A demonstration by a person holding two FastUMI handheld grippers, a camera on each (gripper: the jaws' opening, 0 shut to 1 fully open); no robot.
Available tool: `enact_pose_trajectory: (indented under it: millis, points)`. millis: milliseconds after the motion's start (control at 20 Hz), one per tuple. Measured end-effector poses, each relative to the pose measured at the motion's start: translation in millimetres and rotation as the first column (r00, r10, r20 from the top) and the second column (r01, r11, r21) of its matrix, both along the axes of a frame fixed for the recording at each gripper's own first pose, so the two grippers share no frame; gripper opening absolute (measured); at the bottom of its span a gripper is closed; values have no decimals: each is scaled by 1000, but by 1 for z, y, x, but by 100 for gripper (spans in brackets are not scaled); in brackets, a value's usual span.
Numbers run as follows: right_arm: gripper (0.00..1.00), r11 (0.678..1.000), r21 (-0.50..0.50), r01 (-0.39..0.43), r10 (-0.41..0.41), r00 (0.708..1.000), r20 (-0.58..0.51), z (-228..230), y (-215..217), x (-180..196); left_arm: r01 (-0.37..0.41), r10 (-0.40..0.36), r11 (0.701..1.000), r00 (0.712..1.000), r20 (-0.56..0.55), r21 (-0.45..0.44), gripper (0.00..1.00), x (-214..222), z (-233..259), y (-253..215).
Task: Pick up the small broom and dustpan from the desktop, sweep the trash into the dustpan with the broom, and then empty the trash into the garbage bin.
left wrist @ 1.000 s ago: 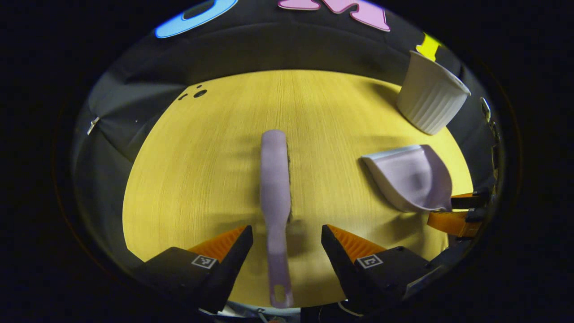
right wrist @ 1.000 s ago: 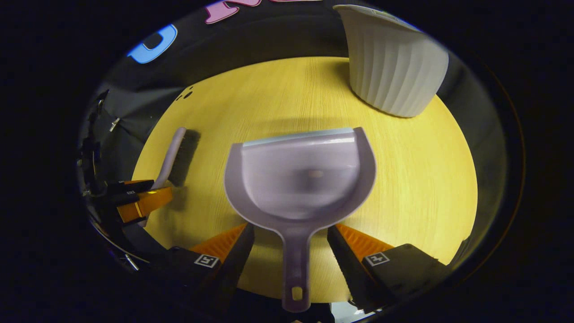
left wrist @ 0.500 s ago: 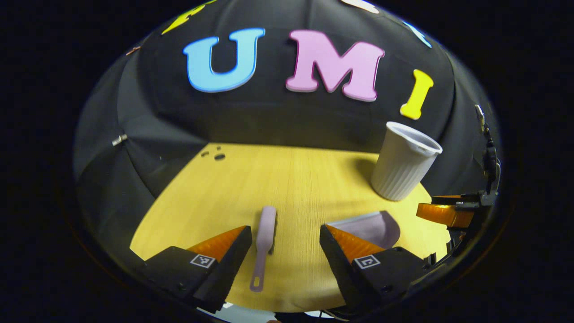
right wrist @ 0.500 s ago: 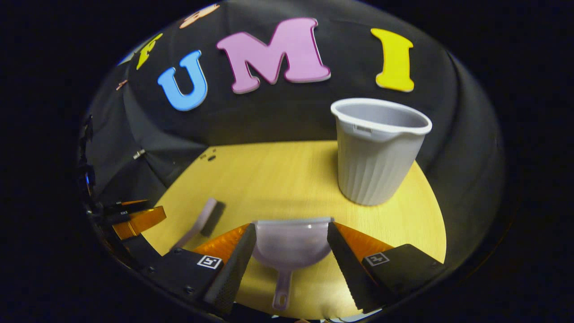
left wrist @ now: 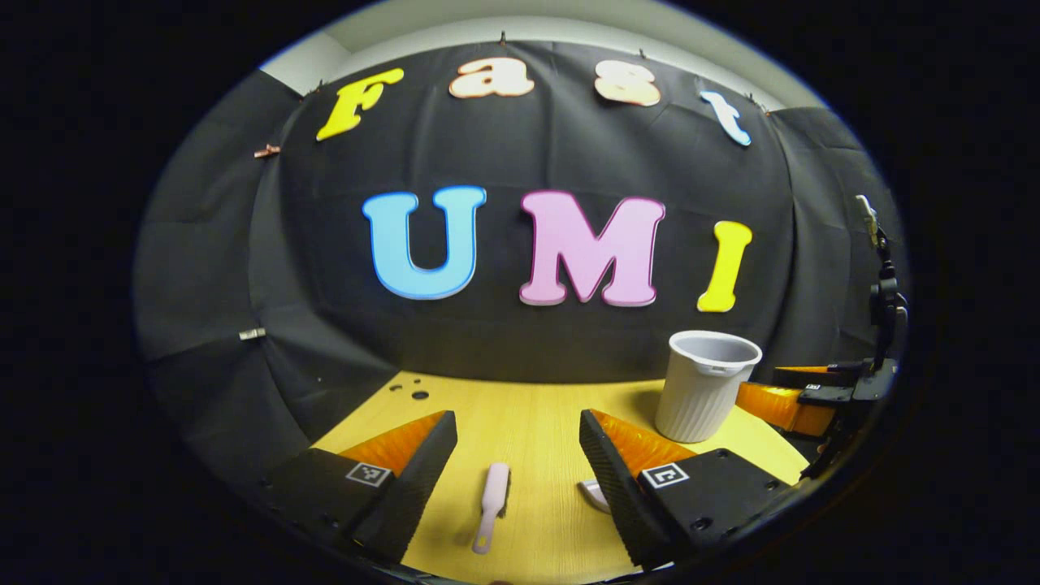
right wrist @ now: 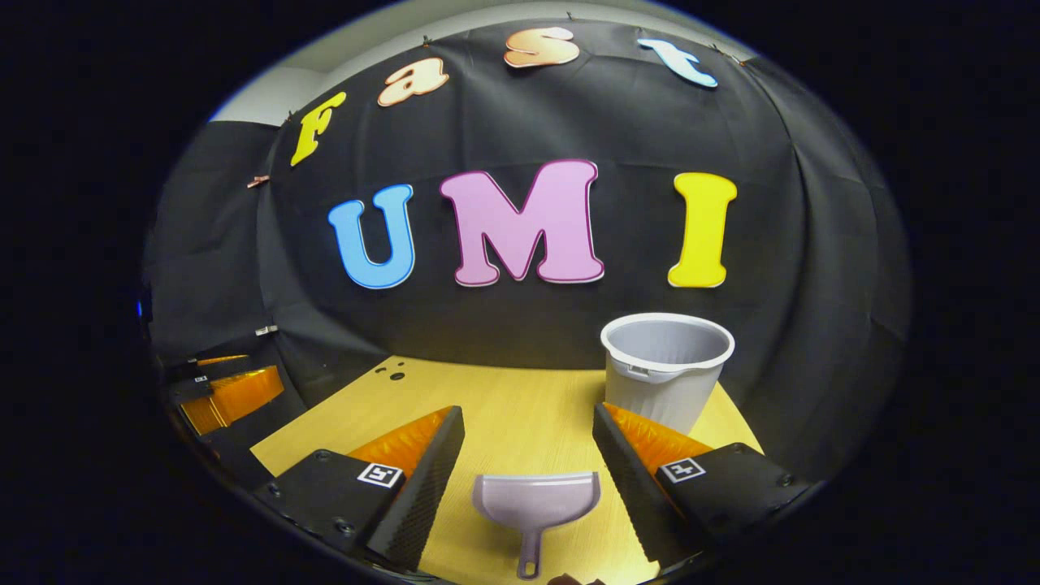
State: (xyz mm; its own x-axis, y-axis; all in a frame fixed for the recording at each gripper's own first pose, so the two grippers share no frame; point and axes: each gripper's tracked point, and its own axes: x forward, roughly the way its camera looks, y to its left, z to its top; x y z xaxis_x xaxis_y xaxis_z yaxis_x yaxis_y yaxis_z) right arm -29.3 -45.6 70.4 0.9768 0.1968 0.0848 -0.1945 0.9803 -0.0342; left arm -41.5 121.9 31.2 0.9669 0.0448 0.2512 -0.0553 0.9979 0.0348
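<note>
Right gripper (right wrist: 528, 455) open above dustpan (right wrist: 536, 497) on table (right wrist: 520, 414), bin (right wrist: 666, 370) behind

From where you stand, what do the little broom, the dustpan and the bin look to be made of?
Broom: likely matte lilac plastic, smooth moulded handle. Dustpan: the same pale plastic look, thin moulded walls. Bin: probably white-grey plastic, ribbed sides, rolled rim. All guesses from looks.

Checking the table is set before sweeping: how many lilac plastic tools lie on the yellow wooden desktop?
2: the lilac plastic broom between the left gripper's open fingers, and the lilac plastic dustpan between the right gripper's fingers.
</note>
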Motion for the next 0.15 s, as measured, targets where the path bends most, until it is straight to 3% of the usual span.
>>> enact_pose_trajectory:
  millis: [150]
  points:
    - [98,999,26,22,-23,999,33,-3,11,-18,21,-21,1000,1000,20,16,96,-20,-6,-2]
